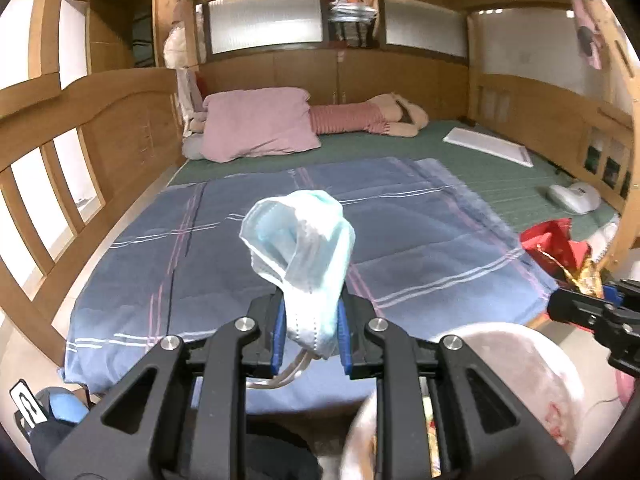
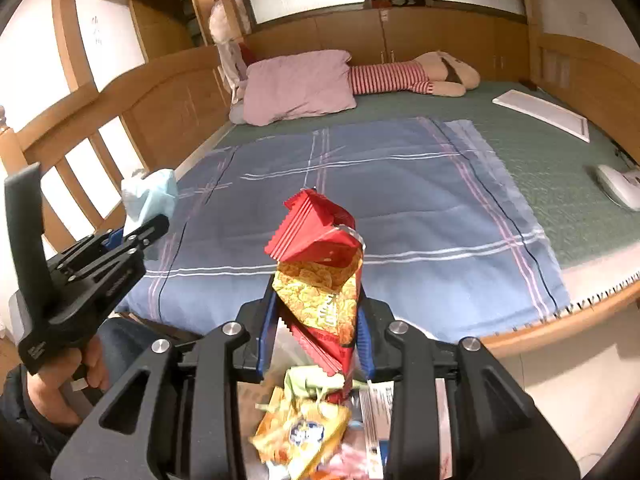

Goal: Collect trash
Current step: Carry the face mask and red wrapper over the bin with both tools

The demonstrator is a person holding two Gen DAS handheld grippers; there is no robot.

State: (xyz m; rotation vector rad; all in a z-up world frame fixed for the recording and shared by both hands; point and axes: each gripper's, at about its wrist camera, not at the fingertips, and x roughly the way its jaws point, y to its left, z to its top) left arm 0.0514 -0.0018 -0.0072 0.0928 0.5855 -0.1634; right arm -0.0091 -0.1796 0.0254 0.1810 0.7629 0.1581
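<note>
Gripping a crumpled pale-blue face mask (image 1: 304, 256) between blue pads, left gripper (image 1: 311, 334) nearly closed, seen from the left wrist above the near edge of a blue plaid blanket (image 1: 420, 248) on a wooden-framed bed (image 1: 132, 120). Mask standing roughly upright, long axis running up and away from the jaws, bunched top tipped toward the pink pillow (image 1: 260, 124), white ear loops (image 1: 288, 376) trailing below the pads. Right gripper (image 1: 576, 308) entering at the right edge with a red snack bag (image 1: 556, 248). Blurred pale bag rim (image 1: 520, 360) low at the right.

Pinching the red snack bag (image 2: 320, 276) near its lower half, right gripper (image 2: 316, 336) narrowly parted and clamped on it, seen from the right wrist. Bag upright over the blanket's (image 2: 420, 220) near edge, long axis vertical, creased red top leaning left, torn mouth facing right. Blurred heap of wrappers (image 2: 304, 432) directly beneath the jaws. Left gripper (image 2: 148, 232) at the left, held by a hand (image 2: 60, 384), carrying the mask (image 2: 150, 196) with its free end pointing up. Striped plush toy (image 2: 400, 76) lying lengthwise beyond the pillow (image 2: 300, 86)
</note>
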